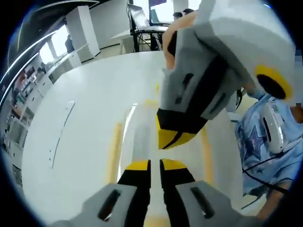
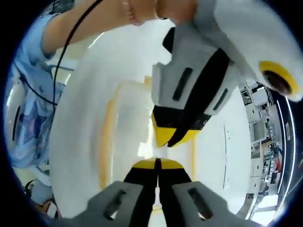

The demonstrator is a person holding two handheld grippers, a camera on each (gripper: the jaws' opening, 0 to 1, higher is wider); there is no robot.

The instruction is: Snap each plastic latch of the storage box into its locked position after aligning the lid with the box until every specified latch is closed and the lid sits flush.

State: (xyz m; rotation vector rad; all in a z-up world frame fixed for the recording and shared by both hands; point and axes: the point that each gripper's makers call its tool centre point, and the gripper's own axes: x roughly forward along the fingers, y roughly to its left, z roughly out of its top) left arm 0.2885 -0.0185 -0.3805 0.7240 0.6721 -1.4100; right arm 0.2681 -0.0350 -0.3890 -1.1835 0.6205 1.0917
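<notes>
White round table in an open office, bearing translucent plastic storage box with yellow-edged lid at centre, contents not discernible. Left gripper nearly closed, right gripper pressed together, tips facing over lid.

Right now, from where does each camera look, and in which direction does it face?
Left gripper view: rides on the left gripper, facing down onto the storage box lid on the white table; the right gripper meets it tip to tip; the person's blue patterned clothing shows.
Right gripper view: rides on the right gripper, facing the lid from the opposite side; a forearm shows.
Shared: lid, table, both grippers.
</notes>
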